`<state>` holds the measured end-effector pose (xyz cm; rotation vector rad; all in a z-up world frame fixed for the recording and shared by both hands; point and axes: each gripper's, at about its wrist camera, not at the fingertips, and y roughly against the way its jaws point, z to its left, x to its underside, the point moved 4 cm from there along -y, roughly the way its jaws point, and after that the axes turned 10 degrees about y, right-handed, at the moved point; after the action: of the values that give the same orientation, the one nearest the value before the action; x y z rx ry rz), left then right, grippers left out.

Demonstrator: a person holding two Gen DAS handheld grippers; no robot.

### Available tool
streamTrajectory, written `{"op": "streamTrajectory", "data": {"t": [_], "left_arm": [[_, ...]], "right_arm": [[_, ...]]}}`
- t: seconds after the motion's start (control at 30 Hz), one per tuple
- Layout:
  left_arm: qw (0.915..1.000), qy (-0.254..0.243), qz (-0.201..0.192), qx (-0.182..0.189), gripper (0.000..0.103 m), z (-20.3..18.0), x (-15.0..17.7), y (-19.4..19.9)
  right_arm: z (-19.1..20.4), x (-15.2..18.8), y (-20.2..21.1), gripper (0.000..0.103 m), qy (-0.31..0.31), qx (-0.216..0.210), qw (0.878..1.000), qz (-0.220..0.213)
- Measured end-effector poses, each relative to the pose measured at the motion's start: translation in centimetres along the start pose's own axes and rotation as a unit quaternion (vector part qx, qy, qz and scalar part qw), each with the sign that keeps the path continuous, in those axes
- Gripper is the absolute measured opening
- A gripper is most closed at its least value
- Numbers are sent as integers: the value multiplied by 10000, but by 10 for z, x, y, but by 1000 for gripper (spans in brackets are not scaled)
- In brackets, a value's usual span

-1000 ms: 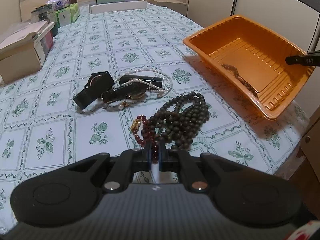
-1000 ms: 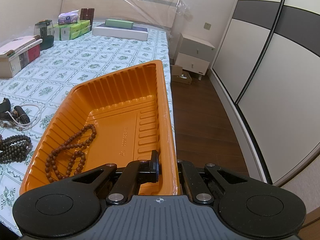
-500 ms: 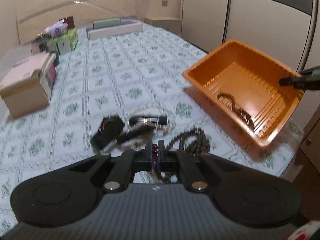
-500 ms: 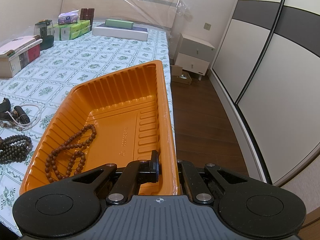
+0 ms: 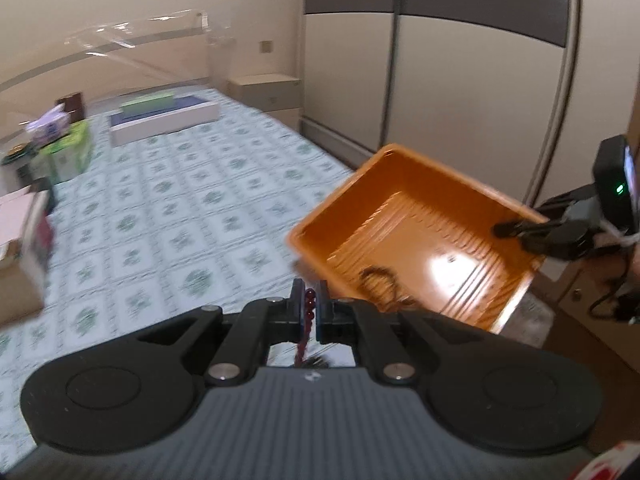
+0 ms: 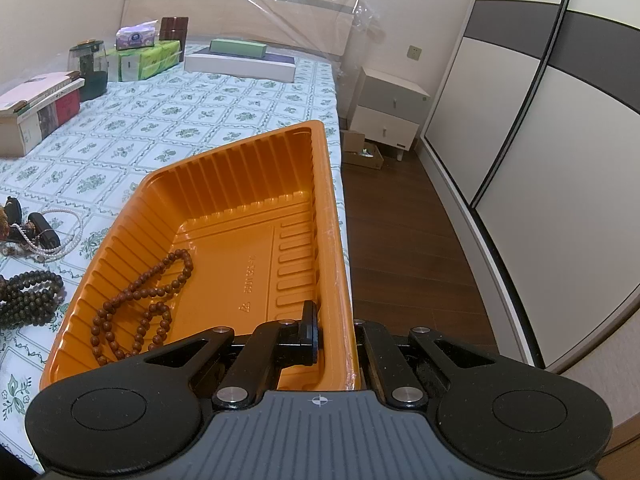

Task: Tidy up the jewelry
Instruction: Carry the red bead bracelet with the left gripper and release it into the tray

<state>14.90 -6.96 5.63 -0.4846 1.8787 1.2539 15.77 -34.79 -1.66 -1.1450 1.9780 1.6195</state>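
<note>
Left gripper (image 5: 309, 310), jaws clamped on red beads (image 5: 308, 307) hanging vertically beside the tray (image 5: 404, 208). Right gripper (image 6: 334, 334), jaws pinching the tray's rim; brown beads (image 6: 144, 304) lie inside, lengthwise.

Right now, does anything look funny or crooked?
Yes. The orange ribbed plastic tray sits tilted, its right wall pinched by the right tongs, and it sticks out past the edge of the green-flowered bedcover.

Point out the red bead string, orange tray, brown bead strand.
red bead string (image 5: 309, 305), left wrist view, beads between fingers
orange tray (image 6: 248, 168), right wrist view, far ribbed wall
brown bead strand (image 6: 140, 292), right wrist view, mid-loop
</note>
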Motion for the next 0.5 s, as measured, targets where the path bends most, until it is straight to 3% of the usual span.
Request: {"op": "streamTrajectory", "data": {"t": [0.27, 0.5], "left_arm": [[9970, -183, 205, 721, 4, -60, -7, -40], [9920, -452, 548, 1044, 4, -100, 6, -73]], "right_arm": [[0, 0, 0, 3, 3, -4, 10000, 18], [-1, 1, -3, 3, -4, -49, 10000, 68]]}}
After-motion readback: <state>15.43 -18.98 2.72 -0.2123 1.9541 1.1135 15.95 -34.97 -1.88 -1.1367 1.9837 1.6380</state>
